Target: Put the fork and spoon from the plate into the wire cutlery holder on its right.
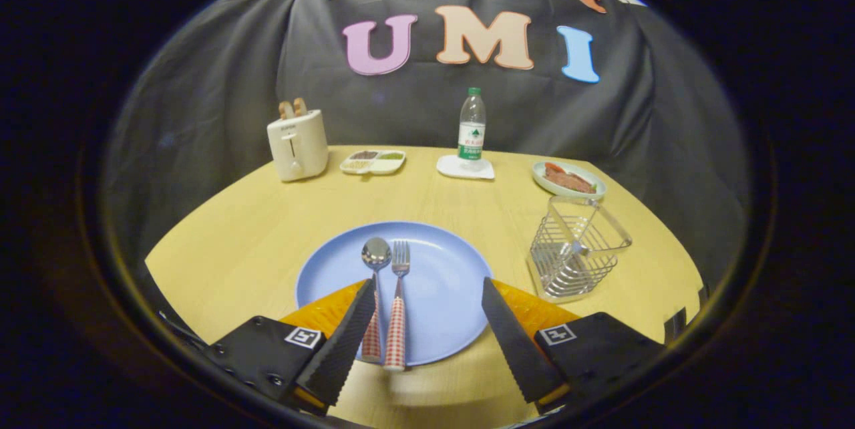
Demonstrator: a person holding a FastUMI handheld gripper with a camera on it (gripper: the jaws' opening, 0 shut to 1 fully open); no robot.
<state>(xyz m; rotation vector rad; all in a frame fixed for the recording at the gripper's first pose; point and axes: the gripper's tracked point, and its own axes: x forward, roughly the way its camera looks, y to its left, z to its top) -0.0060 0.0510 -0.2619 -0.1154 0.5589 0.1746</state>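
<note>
Jaws spread wide, checked-handled fork (398,309), spoon (374,295) on plate (447,295)

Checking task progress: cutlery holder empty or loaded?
Empty. The cutlery holder holds nothing; fork and spoon lie on the plate, between open jaws.

left finger (344,339) covers part of the spoon (375,262) handle; tray (373,162) contents too small to tell

plates: 2 (blue plate (441,282), food plate (568,178)) | spoon (375,255): 1 | fork (399,268): 1 | wire cutlery holder (576,248): 1 | bottle (471,125): 1 | toaster (297,145): 1 | divided tray (373,162): 1
</note>
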